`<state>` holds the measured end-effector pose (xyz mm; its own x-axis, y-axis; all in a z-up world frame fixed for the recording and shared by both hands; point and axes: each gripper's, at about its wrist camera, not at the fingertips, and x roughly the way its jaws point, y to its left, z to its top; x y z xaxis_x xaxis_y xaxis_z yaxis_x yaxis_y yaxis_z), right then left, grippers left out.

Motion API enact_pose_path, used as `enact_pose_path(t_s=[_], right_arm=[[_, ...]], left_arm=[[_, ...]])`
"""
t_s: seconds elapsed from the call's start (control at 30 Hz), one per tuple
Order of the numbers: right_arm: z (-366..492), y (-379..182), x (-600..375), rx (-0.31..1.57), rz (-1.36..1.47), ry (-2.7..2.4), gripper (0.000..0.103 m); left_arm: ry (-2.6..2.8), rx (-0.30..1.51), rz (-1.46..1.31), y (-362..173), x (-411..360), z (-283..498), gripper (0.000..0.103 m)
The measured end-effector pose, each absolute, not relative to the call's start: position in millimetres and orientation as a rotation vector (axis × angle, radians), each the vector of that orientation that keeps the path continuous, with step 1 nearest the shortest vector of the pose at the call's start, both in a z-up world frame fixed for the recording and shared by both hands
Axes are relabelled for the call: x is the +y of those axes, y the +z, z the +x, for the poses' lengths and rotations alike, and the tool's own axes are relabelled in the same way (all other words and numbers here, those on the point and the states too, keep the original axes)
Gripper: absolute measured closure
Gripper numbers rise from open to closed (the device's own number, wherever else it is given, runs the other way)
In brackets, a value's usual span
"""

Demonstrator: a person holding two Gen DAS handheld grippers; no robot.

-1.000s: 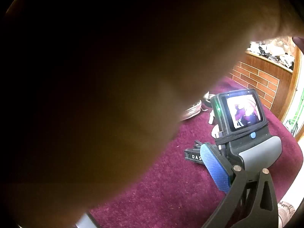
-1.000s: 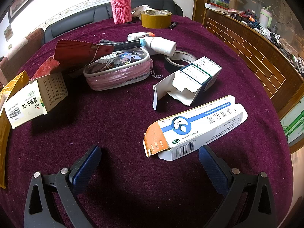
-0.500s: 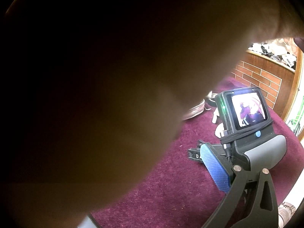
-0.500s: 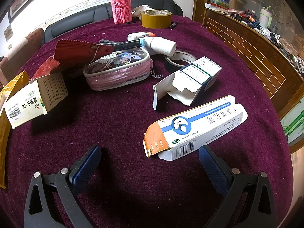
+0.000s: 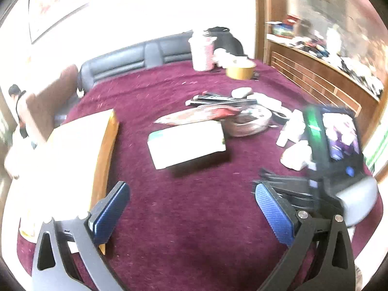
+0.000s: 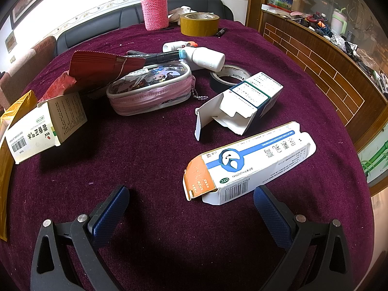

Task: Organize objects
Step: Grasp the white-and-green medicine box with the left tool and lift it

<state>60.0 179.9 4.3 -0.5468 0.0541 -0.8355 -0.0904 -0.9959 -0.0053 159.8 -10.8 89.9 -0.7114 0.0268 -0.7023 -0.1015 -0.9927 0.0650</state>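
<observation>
The left gripper (image 5: 191, 208) hangs over the near part of the table (image 6: 150, 160), fingers spread wide with nothing between them. The right gripper (image 6: 191, 208) is likewise wide open and empty, low over the near edge.

Just ahead of the right gripper's right finger lies the long box (image 6: 252, 162), blue and white with an orange end flap open towards the near edge; its inside is too dark to tell what it holds. Behind it, toward the right edge, the white box (image 6: 245, 101) lies on its side with its flaps torn open toward the left; nothing shows inside. Near the left edge sits the carton (image 6: 43, 128), one end raised, closed as far as can be seen. A yellow bag (image 6: 12, 114) lies at the left edge beside it.

In the table's middle rests the pink pouch (image 6: 152, 89), zipped, with printed items faintly visible through its clear top. A red fan (image 6: 101, 65) and a marker (image 6: 162, 57) lie across its far side, with a white bottle (image 6: 206, 58) just beyond and black tape (image 6: 230, 75) beside that. At the far edge stand a flask (image 6: 154, 7) in a pink knitted sleeve and a brown tape roll (image 6: 199, 24).

In the left view, overexposed and blurred, a large pale box (image 5: 72, 160) sits at the left edge.
</observation>
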Motion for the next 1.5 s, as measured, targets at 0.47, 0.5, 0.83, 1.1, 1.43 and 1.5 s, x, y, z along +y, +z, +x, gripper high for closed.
enact_pose_path(t_s=[0.47, 0.5, 0.83, 1.1, 1.43, 1.5], right_arm=[[57.6, 3.4, 180.5, 0.057, -1.455, 2.691, 0.000], [57.8, 3.6, 180.9, 0.058, -1.455, 2.692, 0.000], [58.2, 3.6, 181.1, 0.057, -1.455, 2.691, 0.000], [58.6, 4.1, 180.4, 0.053, -1.459, 2.701, 0.000], [51.6, 5.0, 183.3, -0.001, -1.592, 2.717, 0.000], [51.1, 5.2, 183.9, -0.020, -1.650, 2.708, 0.000]], left_arm=[[2.857, 0.043, -1.247, 80.9, -60.2, 88.8, 0.000], [2.841, 0.066, -1.246, 80.9, -58.1, 87.6, 0.000], [2.526, 0.442, -1.235, 54.2, -2.2, 9.9, 0.000], [2.363, 0.564, -1.228, 36.9, 36.3, 26.1, 0.008], [2.379, 0.602, -1.187, 36.7, 39.0, 27.5, 0.015], [2.364, 0.618, -1.157, 35.3, 38.2, 26.9, 0.015]])
